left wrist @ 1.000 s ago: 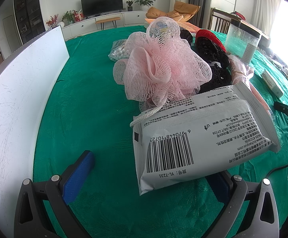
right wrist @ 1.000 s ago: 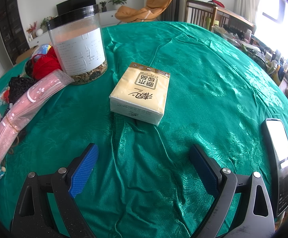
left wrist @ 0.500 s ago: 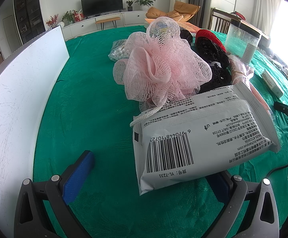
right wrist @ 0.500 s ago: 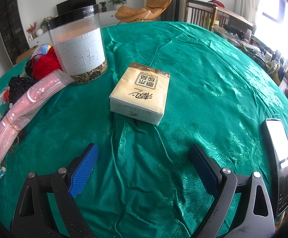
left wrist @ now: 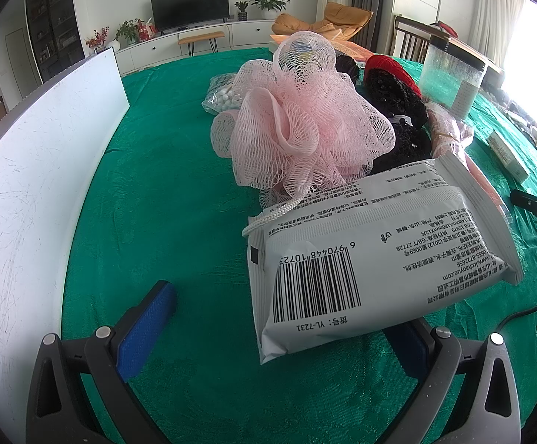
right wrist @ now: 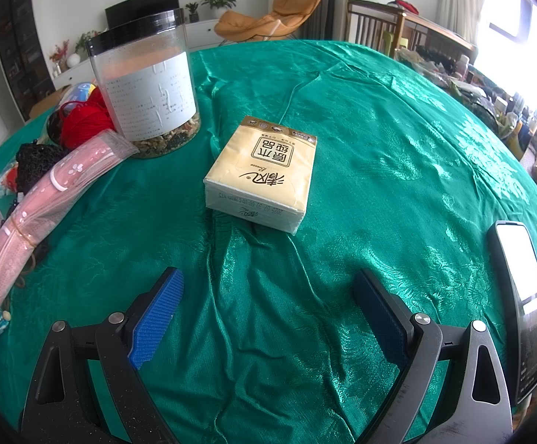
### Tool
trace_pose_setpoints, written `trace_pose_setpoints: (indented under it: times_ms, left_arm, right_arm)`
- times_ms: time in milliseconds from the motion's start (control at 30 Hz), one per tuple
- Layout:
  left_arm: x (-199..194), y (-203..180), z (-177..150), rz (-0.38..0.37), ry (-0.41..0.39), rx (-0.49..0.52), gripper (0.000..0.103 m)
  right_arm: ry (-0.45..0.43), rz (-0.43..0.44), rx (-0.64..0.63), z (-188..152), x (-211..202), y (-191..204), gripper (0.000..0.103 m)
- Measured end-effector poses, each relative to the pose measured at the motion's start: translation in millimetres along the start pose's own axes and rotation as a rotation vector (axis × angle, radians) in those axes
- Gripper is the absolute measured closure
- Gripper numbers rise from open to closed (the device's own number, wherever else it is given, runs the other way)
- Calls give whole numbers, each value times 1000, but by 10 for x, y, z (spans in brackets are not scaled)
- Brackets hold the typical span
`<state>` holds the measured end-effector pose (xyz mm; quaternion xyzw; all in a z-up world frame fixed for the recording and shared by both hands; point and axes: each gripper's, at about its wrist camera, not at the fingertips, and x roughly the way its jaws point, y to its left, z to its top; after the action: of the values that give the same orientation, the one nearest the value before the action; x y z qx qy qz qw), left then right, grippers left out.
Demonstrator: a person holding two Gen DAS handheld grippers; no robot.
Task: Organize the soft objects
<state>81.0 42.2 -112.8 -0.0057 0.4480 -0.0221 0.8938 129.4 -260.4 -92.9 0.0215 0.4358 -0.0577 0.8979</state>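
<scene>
Left gripper point(left wrist: 279, 329): spread wide, its right pad hidden behind a grey wipes pack point(left wrist: 376, 255) lying beside a pink mesh pouf point(left wrist: 298, 125), barcode end nearest. Right gripper point(right wrist: 268, 318): spread wide, holding nothing, above green cloth point(right wrist: 379, 155). Yellow tissue pack point(right wrist: 264, 170): flat ahead, long axis pointing away.

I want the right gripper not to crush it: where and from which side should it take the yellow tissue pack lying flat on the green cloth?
Grip the yellow tissue pack across its two long sides, coming straight ahead and low. The open right gripper already faces its short end.
</scene>
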Motion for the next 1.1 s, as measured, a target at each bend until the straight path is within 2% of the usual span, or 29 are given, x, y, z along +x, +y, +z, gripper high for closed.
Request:
trace_pose_setpoints:
  times_ms: [733, 900, 967, 1100]
  left_arm:
    - [-3, -4, 0, -1, 0, 8, 0]
    - [-93, 69, -31, -4, 82, 22, 0]
    - [-208, 149, -57, -34, 78, -7, 0]
    - [-476, 361, 91, -124, 4, -103, 0]
  right_arm:
    - [0, 0, 0, 0, 0, 1, 8]
    - [0, 0, 0, -1, 0, 1, 8]
    - [0, 0, 0, -1, 1, 1, 8]
    - [0, 0, 0, -1, 1, 1, 8]
